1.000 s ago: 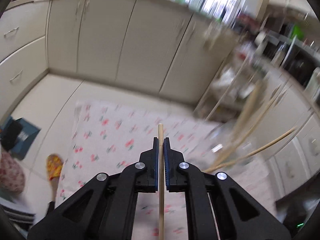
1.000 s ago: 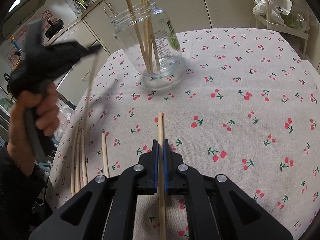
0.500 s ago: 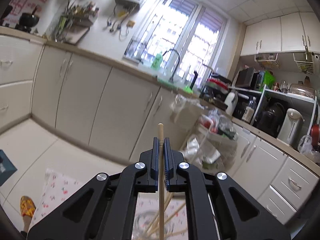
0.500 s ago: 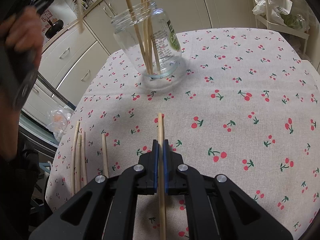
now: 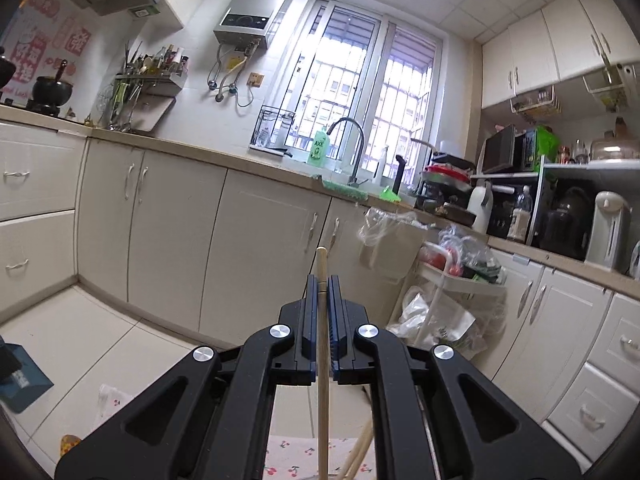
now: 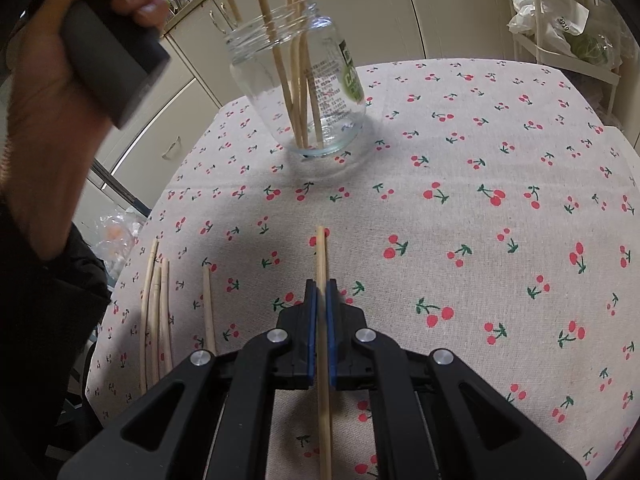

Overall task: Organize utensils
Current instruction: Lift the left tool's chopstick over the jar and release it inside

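Observation:
My left gripper point(image 5: 320, 280) is shut on a wooden chopstick point(image 5: 322, 360), raised and pointing nearly level at the kitchen cabinets; tips of other chopsticks point(image 5: 360, 456) show at the bottom edge. My right gripper point(image 6: 319, 286) is shut on another wooden chopstick point(image 6: 321, 264) just above the cherry-print tablecloth point(image 6: 480, 240). A clear glass jar point(image 6: 304, 88) with several chopsticks standing in it is at the far side of the table. Several loose chopsticks point(image 6: 156, 312) lie at the table's left edge. A hand point(image 6: 52, 92) grips the left gripper's handle at upper left in the right wrist view.
Cream cabinets point(image 5: 256, 256) and a counter with a sink tap point(image 5: 352, 148) run ahead of the left gripper. A trolley with plastic bags point(image 5: 452, 280) stands to the right. A rack with bags point(image 6: 560, 20) sits behind the table's far right.
The left gripper rose and tipped up with its chopstick, from facing the table and jar to facing the cabinets and window. The right gripper stayed still.

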`<state>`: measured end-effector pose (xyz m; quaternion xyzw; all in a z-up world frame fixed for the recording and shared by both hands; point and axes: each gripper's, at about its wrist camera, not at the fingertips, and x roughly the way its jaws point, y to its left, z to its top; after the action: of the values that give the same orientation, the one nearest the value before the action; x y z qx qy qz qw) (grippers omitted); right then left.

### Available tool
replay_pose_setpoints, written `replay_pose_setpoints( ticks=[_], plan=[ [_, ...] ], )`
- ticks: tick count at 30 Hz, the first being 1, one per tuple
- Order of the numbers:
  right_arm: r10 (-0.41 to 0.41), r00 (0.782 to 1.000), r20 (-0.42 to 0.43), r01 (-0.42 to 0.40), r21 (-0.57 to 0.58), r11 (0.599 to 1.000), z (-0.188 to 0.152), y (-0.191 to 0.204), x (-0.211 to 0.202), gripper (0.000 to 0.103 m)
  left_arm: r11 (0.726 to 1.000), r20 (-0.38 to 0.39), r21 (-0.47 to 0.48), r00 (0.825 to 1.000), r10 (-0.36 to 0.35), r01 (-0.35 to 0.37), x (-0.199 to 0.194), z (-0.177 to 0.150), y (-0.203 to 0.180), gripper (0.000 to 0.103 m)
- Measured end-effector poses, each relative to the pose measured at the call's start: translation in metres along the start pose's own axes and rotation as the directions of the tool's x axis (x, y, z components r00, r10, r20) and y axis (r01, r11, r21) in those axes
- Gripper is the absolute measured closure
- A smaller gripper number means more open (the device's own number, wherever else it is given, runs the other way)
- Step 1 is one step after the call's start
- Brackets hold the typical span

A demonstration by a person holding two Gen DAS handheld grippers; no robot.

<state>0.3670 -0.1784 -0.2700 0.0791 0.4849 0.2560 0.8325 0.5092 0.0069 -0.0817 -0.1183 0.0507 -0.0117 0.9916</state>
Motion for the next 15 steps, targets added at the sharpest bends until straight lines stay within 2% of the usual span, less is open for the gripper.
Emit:
replay_pose_setpoints(
  ticks=[10,15],
  plan=[
    [0.002,1.000,-0.001,-0.002,-0.003,1.000,0.000,-0.001,0.000,0.097,0.999,-0.058,0.042,0.998,0.004,-0.002,0.012,-0.031,0.006,0.098],
    [0.002,1.000,-0.011,-0.002,-0.014,1.000,0.002,-0.001,0.002,0.097,0.998,-0.148,0.062,0.989,-0.025,0.035,0.013,-0.047,0.010,0.098]
  ],
)
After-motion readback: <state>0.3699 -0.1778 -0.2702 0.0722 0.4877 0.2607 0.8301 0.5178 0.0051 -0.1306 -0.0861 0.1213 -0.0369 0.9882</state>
